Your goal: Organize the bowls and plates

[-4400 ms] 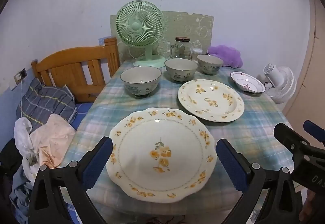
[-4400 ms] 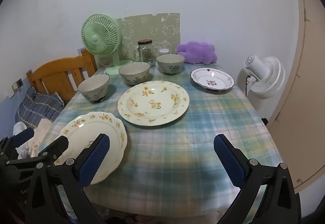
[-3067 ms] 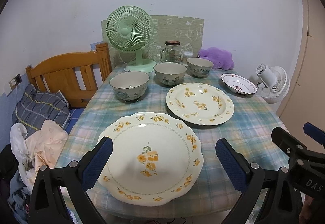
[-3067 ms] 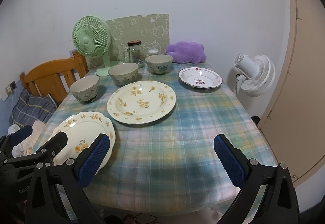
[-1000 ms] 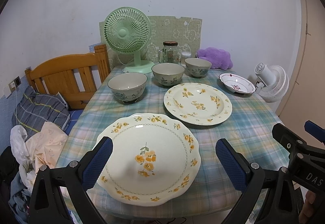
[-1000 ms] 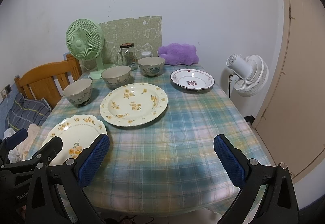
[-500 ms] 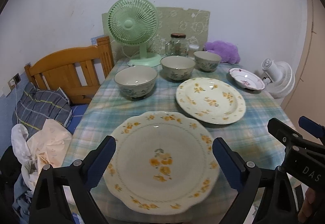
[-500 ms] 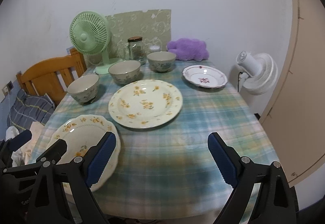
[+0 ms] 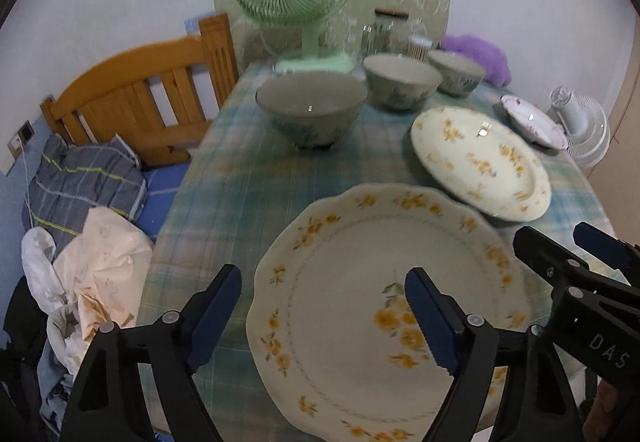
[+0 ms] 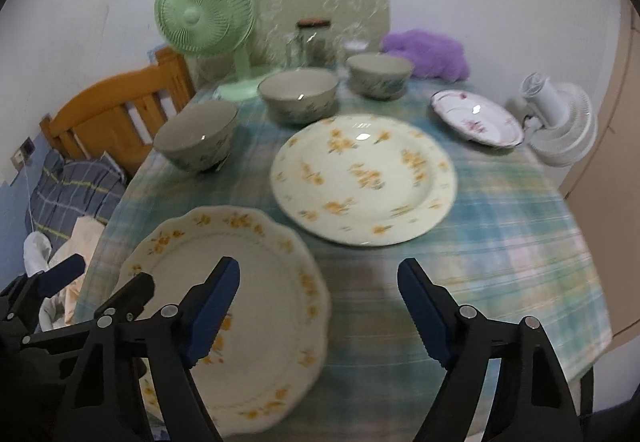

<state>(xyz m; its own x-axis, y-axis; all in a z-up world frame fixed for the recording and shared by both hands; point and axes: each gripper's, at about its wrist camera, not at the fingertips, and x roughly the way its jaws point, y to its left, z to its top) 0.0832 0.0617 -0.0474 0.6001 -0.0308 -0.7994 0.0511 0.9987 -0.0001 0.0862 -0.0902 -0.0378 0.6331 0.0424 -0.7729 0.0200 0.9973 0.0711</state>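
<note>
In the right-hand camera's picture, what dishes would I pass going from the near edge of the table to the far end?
Scalloped plate → round yellow-flowered plate → middle bowl → far bowl.

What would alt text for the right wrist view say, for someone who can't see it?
The open right gripper, holding nothing, hovers over a checked tablecloth between a scalloped yellow-flowered plate and a round flowered plate. Behind stand three bowls, a small pink-flowered plate and a green fan.
</note>
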